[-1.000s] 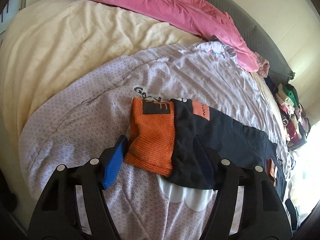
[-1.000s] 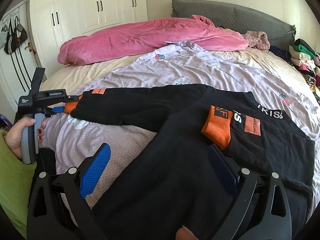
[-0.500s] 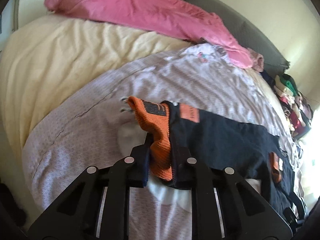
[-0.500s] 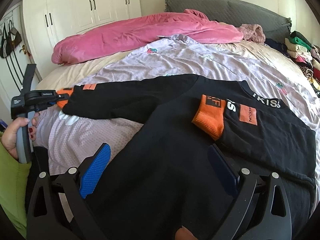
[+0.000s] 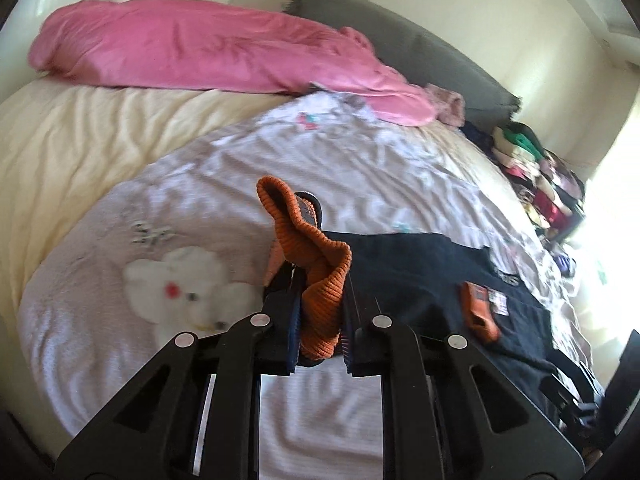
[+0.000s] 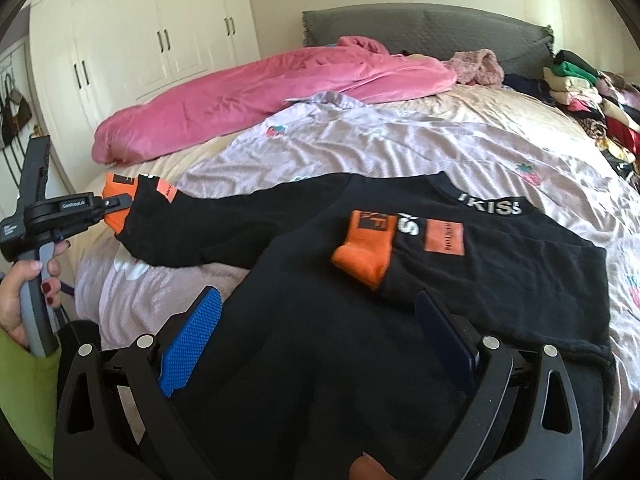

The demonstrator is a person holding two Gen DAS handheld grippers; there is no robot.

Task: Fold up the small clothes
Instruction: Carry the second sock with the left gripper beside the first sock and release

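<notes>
Since a second ago, the left gripper (image 5: 318, 320) has shut tight on the orange cuff (image 5: 316, 280) and lifted it off the purple blanket (image 5: 400, 184). That long sleeve runs sideways to the black top (image 6: 400, 320) lying flat on the bed. Over the top, the right gripper (image 6: 316, 328) hangs wide open, holding nothing. So the left one looks best placed to fold the sleeve in.

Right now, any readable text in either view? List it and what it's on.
"KISS": white letters on the black sweater's collar.
"HUSTON", roughly, sideways: orange patch on the chest.
"F": black square on the folded-in orange cuff.
Small white label on the left claw's body: too small to read.
Patch near the held cuff: unreadable.
</notes>
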